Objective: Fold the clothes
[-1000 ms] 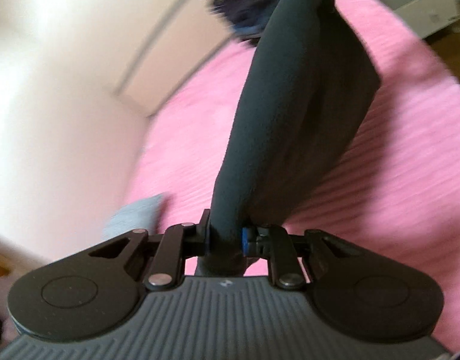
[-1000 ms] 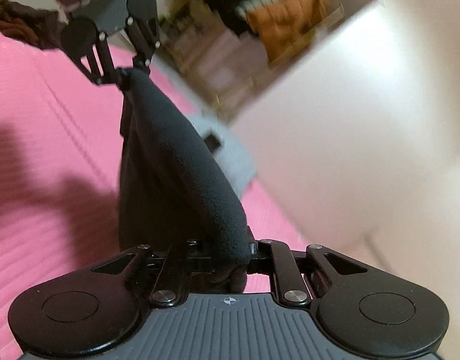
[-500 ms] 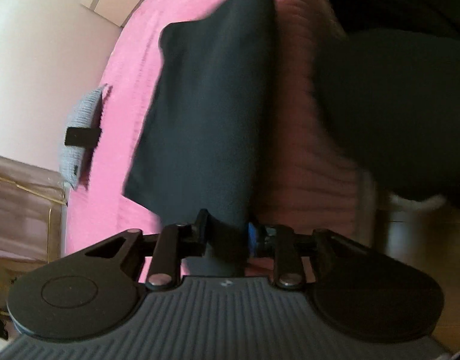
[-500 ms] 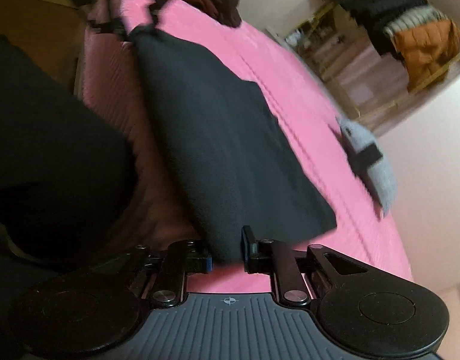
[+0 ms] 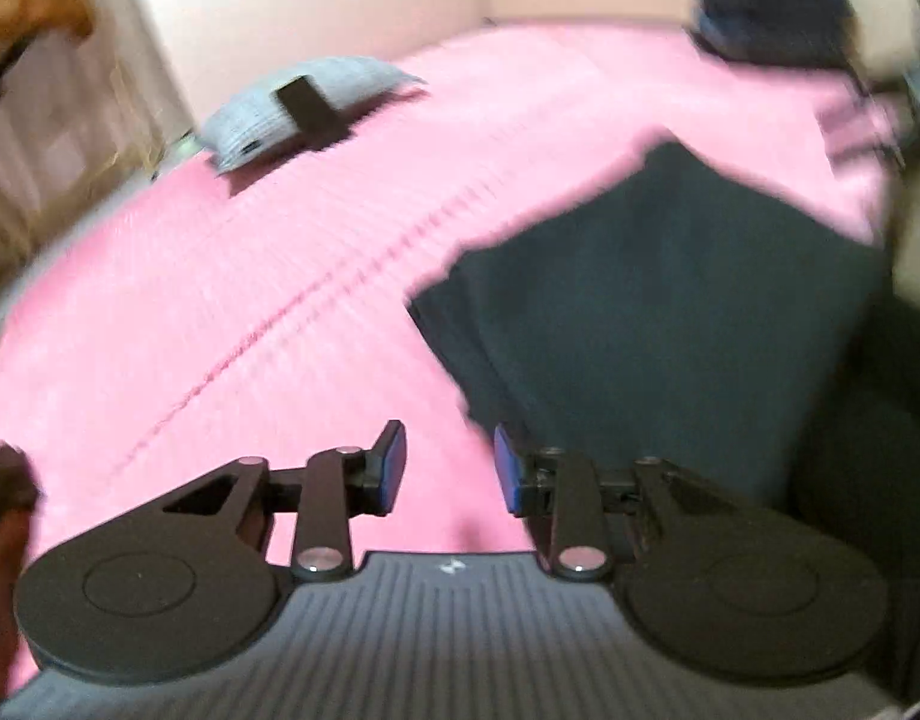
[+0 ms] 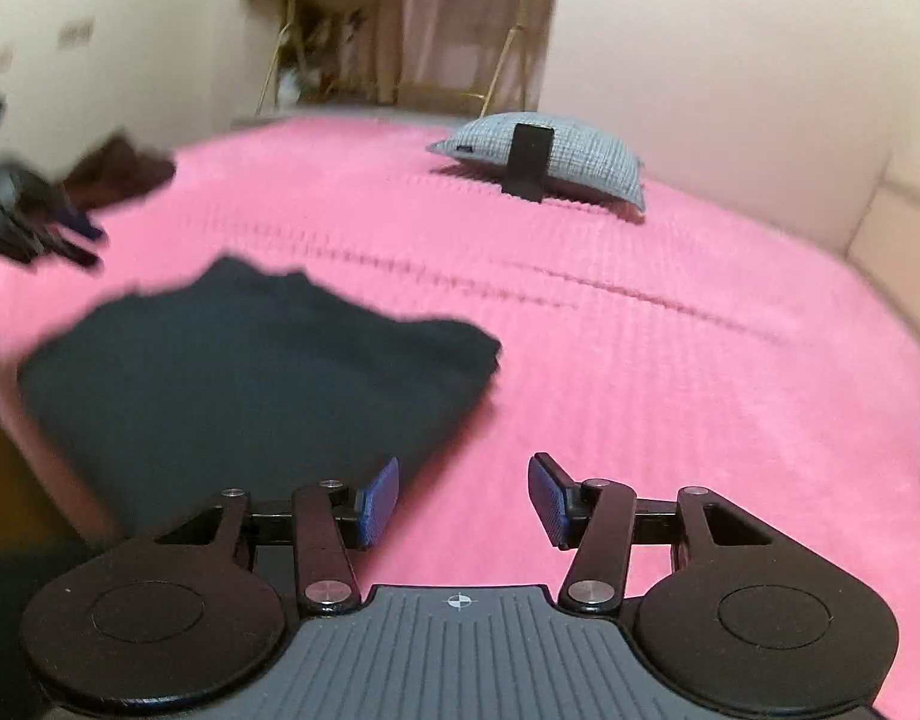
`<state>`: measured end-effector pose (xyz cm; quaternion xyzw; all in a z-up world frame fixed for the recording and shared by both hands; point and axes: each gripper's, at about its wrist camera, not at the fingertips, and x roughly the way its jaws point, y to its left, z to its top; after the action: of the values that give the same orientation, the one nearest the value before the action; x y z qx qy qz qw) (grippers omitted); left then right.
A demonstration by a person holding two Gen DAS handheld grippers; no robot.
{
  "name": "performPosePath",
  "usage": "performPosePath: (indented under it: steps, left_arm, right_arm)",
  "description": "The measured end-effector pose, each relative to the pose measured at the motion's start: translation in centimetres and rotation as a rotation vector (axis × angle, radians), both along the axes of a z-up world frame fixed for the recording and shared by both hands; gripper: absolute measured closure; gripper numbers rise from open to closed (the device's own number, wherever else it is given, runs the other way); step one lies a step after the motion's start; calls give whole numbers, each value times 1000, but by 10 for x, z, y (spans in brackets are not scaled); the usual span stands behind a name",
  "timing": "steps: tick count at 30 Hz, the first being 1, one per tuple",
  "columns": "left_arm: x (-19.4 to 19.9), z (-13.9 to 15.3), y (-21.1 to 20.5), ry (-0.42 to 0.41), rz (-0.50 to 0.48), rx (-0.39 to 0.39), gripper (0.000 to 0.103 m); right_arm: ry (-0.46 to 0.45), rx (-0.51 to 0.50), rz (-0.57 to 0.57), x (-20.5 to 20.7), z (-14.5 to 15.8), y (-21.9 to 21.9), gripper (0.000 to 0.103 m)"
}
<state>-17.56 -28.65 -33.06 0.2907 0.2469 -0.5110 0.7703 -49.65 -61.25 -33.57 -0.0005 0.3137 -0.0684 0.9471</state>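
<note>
The dark garment (image 6: 250, 378) lies folded flat near the bed (image 6: 640, 360) edge; the left gripper (image 5: 450, 468) and right gripper (image 6: 463, 501) are opening with nothing between them; only tidying or further clothes seem left.

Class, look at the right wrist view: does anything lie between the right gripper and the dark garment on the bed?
Nothing visible does. The dark garment lies flat on the pink bed, just left of the opening, empty right gripper.
</note>
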Motion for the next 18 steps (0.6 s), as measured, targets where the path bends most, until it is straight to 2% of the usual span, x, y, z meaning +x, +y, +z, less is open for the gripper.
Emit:
performPosePath:
  steps: [3, 6, 11, 15, 16, 17, 18]
  left_arm:
    - [41, -3, -36, 129, 36, -68, 71]
    - [81, -14, -65, 223, 56, -65, 71]
    - [107, -37, -91, 283, 60, -49, 74]
    - [112, -47, -90, 330, 36, -61, 88]
    - [111, -49, -89, 336, 33, -67, 92]
    - [111, -49, -89, 340, 30, -74, 96]
    - [110, -50, -88, 342, 27, -80, 99]
  right_arm:
    - [-30, 123, -20, 27, -4, -19, 52]
    - [-49, 224, -47, 43, -9, -36, 52]
    - [-65, 352, -86, 51, -11, -72, 52]
    - [-66, 470, -99, 58, -23, -88, 52]
    - [-62, 486, -96, 60, -26, -89, 56]
    - [-62, 496, -92, 60, -29, -90, 70]
    - [-63, 508, -86, 60, -30, -90, 100]
